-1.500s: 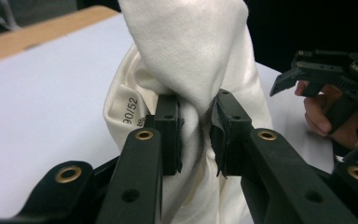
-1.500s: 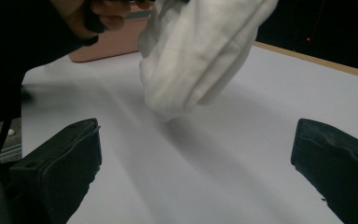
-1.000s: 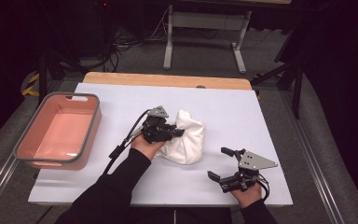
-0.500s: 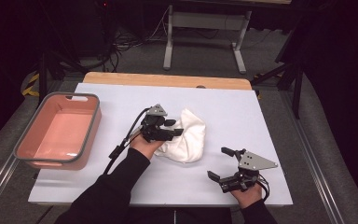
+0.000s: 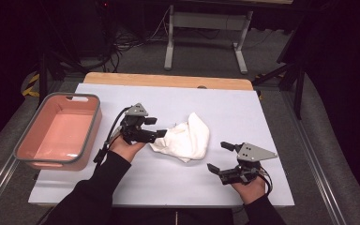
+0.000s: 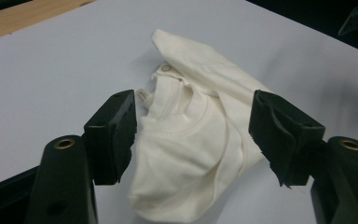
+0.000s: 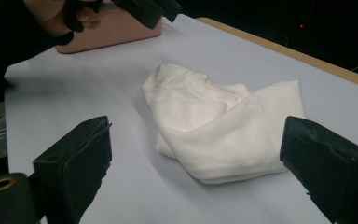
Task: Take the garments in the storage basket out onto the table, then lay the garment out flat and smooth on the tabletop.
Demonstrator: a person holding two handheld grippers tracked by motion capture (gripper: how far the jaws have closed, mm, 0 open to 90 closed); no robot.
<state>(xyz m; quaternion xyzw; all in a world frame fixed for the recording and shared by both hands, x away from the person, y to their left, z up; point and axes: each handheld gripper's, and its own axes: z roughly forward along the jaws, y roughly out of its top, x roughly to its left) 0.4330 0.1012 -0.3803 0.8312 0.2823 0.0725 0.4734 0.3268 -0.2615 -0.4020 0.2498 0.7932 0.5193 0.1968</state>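
Now: left gripper (image 5: 159, 135) jaws just opened, nothing pinched, white garment (image 5: 187, 140) released; right gripper (image 5: 218, 157) wide, empty. Regrip at neckline (image 6: 182, 128).

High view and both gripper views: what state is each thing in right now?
white garment: crumpled in a heap on the table, not gripped.
left gripper: jaws have just been opening, fingers off the cloth.
right gripper: open, holding nothing, beside the garment.
pink bin: upright, nothing in it.
table: covered by a white sheet.
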